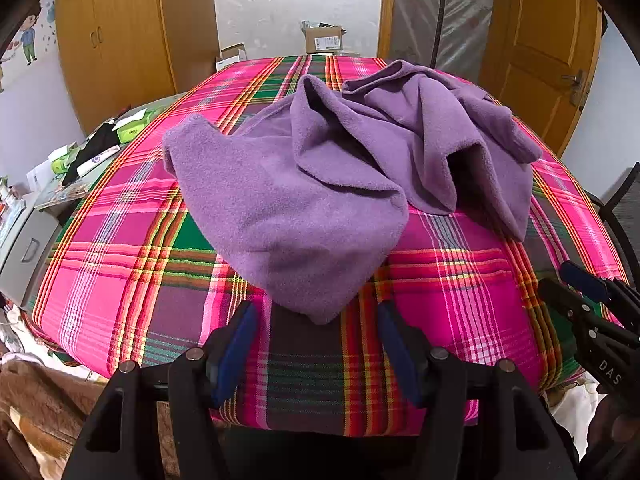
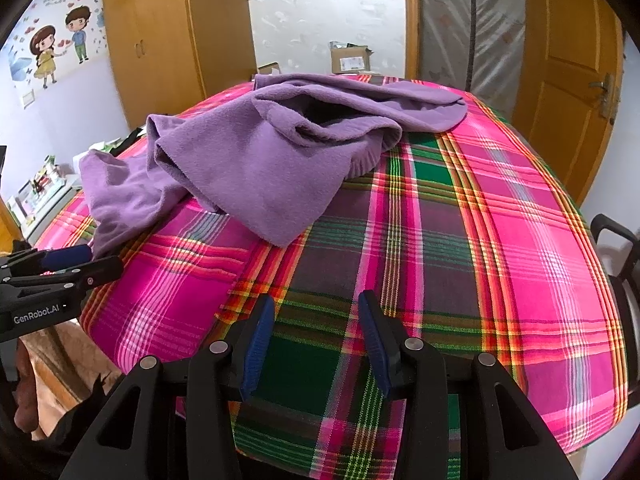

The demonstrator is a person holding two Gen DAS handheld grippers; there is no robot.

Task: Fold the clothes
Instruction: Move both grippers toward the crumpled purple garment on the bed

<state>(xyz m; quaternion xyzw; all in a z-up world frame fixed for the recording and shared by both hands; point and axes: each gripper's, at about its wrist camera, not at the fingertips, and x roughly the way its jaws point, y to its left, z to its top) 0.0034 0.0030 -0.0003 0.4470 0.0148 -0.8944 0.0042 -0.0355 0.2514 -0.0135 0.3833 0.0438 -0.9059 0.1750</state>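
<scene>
- Purple fleece garment [image 1: 304, 200] lies crumpled and unfolded on the pink, green and red plaid cloth [image 1: 132, 280] that covers the table, its nearest corner pointing down toward the left gripper [image 1: 316, 312].
- Left gripper tilts down over the table's near edge; its blue-padded jaws stand wide apart with nothing between them, the fleece corner just ahead of the tips and not gripped.
- Right gripper [image 2: 316, 304] tilts down the same way over bare plaid, jaws wide apart and empty, the garment well ahead and to its left.
- Writing: "GenRobot.AI" in white on the left gripper's black body, seen from the right wrist view; "DAS" on the right gripper's body at the edge of the left wrist view.
- Beyond the table's far edge an open cardboard box [image 2: 350, 58] carries a white label too small to read.
- Wooden wardrobe [image 2: 160, 40], a cartoon wall sticker [image 2: 60, 52] of two children and a wooden door [image 2: 572, 48] stand farthest back.
</scene>
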